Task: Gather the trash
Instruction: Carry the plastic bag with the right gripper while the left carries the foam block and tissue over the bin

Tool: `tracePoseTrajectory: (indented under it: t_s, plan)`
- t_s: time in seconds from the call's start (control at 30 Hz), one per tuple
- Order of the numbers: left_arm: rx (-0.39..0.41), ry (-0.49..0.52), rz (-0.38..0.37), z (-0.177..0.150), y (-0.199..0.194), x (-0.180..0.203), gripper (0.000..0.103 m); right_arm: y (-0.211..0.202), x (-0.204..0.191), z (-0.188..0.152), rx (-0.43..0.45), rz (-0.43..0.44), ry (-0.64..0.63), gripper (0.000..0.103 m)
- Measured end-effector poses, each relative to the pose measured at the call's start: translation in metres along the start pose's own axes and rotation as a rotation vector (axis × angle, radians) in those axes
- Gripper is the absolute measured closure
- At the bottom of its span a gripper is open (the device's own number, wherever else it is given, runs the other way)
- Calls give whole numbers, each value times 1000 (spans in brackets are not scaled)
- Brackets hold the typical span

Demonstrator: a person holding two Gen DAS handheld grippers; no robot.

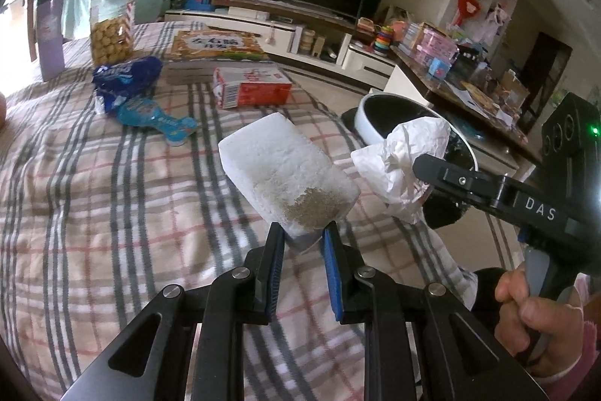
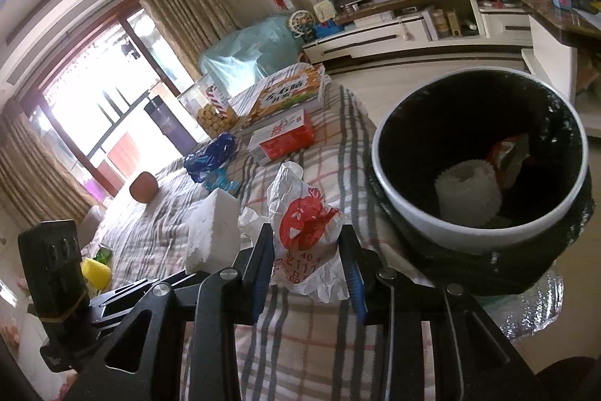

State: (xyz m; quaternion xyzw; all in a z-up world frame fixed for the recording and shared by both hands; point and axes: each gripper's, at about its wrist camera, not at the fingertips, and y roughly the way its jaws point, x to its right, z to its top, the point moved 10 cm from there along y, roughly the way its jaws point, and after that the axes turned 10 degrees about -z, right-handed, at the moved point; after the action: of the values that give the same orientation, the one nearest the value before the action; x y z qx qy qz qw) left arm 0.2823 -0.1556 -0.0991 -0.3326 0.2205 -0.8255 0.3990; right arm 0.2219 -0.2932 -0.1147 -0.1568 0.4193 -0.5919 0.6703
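A white foam block [image 1: 287,171], rectangular and grainy with a brown stained patch near its lower end, stands out from the left gripper [image 1: 302,235], whose blue-padded jaws are closed on its near end; the block's long axis runs up and away from the camera, tilted to the left, above the plaid cloth [image 1: 112,183] that covers the bench. Just to its right, the right gripper [image 2: 308,258] clamps a crumpled white plastic wrapper [image 2: 306,224] printed with a red emblem and red characters, its jaws narrowed onto the wrinkled film, which bunches upward between them. The right wrist view shows the foam block [image 2: 214,224] close beside the wrapper on the left, the two apparently apart. At the bench's right edge sits a round trash bin [image 2: 413,209] with a white rim and a glossy black liner, holding a white ridged cylinder [image 2: 467,192] and some red and orange scraps. Farther along the striped cloth lie a red and white carton [image 1: 251,87], a crinkled blue snack bag [image 1: 126,79], a flattened light-blue wrapper [image 1: 157,119], a colourful flat box [image 1: 216,47] and a clear jar of round biscuits [image 1: 112,25].
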Motion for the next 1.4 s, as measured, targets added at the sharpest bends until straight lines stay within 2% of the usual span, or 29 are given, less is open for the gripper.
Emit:
tracePoseTrajectory:
  t_s: [0.83, 1.4]
  plan:
    - [-23, 129, -75, 29, 41, 63, 84, -40, 80, 33, 101, -93, 107, 68]
    - [-64, 187, -96, 45, 82, 92, 84, -42, 118, 44, 106, -142, 140, 68]
